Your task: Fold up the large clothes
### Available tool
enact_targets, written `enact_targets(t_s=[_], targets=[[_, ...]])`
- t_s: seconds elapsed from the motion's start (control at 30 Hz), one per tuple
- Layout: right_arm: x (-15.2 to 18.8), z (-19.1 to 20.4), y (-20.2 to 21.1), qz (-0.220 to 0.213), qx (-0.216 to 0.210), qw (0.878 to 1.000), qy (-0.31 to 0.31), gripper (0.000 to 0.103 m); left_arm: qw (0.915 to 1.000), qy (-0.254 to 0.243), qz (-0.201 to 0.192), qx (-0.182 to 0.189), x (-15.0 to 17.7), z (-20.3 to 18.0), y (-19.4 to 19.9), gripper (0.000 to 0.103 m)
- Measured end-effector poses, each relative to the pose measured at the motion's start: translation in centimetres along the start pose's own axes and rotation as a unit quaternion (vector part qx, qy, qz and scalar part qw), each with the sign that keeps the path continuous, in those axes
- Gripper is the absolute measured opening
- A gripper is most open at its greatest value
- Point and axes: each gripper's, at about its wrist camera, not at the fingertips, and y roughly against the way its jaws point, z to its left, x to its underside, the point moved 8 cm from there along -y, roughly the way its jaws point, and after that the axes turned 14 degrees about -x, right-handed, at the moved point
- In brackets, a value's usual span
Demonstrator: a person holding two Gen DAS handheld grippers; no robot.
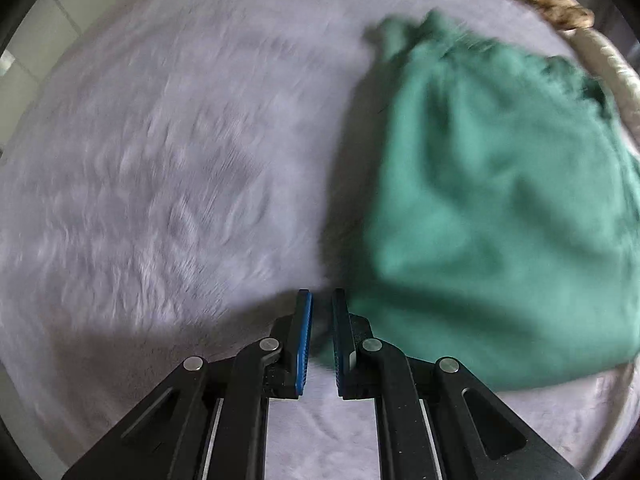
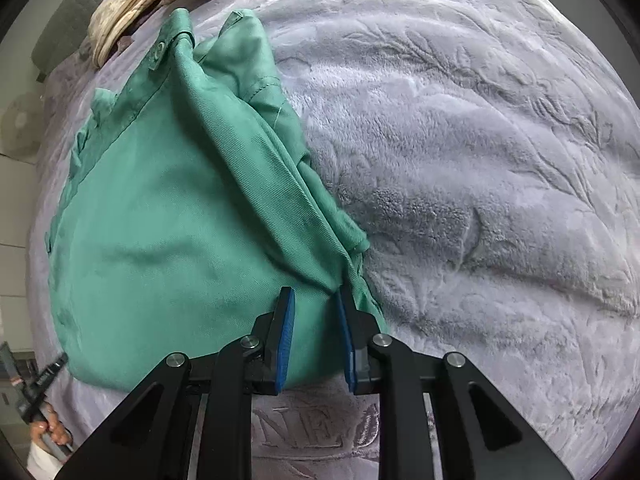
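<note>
A green garment [image 2: 180, 216] lies bunched on the lavender plush blanket [image 2: 480, 160], filling the left half of the right wrist view and the right side of the blurred left one. The right gripper [image 2: 314, 340] hovers over its near edge, jaws moderately apart and empty. The left gripper [image 1: 322, 336] sits just beside the cloth's lower left corner, narrowly parted, gripping nothing. Cream bedding [image 2: 132, 4] is heaped at upper left.
</note>
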Motion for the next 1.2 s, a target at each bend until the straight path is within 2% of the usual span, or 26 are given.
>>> enact_targets(t_s=[0.07, 0.2, 0.33, 0.4, 0.57, 0.67, 0.9, 0.93, 0.97, 1.0, 1.07, 1.2], targets=[[0.1, 0.5, 0.2, 0.006, 0.010, 1.000, 0.002, 0.027, 0.9999, 0.005, 0.002, 0.010, 0.3, 0.3, 0.0, 0.011], [1.0, 1.9, 1.2, 0.003, 0.009, 1.000, 0.001, 0.044, 1.0000, 0.002, 0.003, 0.007, 1.0, 1.4, 1.2, 0.011], [3.2, 4.0, 1.8, 0.011, -0.019, 1.000, -0.014, 0.049, 0.9997, 0.001, 0.010, 0.021, 2.1, 2.1, 2.4, 0.011], [4.5, 5.5, 1.7, 0.022, -0.034, 0.999, -0.014, 0.057, 0.9994, -0.005, 0.017, 0.030, 2.8, 2.1, 3.0, 0.011], [8.2, 9.3, 0.5, 0.055, -0.064, 0.996, -0.008, 0.061, 0.9988, -0.025, 0.031, 0.026, 5.2, 1.3, 4.2, 0.011], [9.9, 11.1, -0.2, 0.075, -0.075, 0.994, -0.002, 0.065, 0.9985, -0.031, 0.042, 0.012, 7.3, 1.4, 4.6, 0.011], [13.3, 13.6, -1.2, 0.106, -0.082, 0.991, 0.008, 0.066, 0.9985, -0.045, 0.032, 0.008, 10.8, 1.2, 6.4, 0.012], [13.5, 13.8, -1.3, 0.108, -0.084, 0.991, 0.009, 0.068, 0.9983, -0.046, 0.033, 0.011, 11.0, 1.2, 6.5, 0.025], [13.8, 14.1, -1.3, 0.110, -0.086, 0.990, 0.011, 0.077, 0.9981, -0.048, 0.035, 0.016, 11.4, 1.2, 6.6, 0.048], [14.0, 14.4, -1.4, 0.110, -0.088, 0.990, 0.014, 0.078, 0.9982, -0.047, 0.034, 0.016, 11.2, 1.8, 6.5, 0.102], [14.5, 15.2, -1.6, 0.114, -0.089, 0.989, 0.020, 0.078, 0.9990, -0.043, 0.010, 0.009, 10.8, 3.0, 7.6, 0.102], [15.0, 16.3, -2.0, 0.118, -0.091, 0.989, 0.024, 0.078, 0.9983, -0.055, 0.008, 0.016, 11.7, 2.8, 8.4, 0.102]])
